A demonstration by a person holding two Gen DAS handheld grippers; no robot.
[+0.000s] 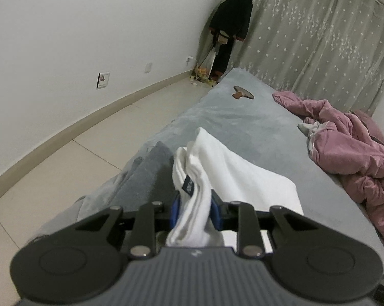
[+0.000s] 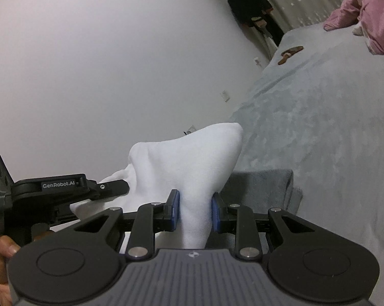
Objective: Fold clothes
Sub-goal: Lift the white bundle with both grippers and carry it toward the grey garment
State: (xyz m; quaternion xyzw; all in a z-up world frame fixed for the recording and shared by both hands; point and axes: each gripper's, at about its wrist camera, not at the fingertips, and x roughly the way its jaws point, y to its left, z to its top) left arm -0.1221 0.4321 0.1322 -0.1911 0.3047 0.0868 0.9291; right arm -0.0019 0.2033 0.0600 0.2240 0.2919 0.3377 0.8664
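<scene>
Above the bed (image 1: 243, 117): white garment (image 1: 232, 168).
Left gripper (image 1: 194, 209): fingers pinching garment.
Right gripper (image 2: 195, 207): fingers pinching garment.

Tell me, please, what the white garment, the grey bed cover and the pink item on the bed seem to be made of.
White garment: probably cotton knit; matte, soft thick folds.
Grey bed cover: likely plush fleece; brushed nap shows light and dark patches.
Pink item: perhaps velvet-like padded fabric; slight sheen, puffy creases.
</scene>
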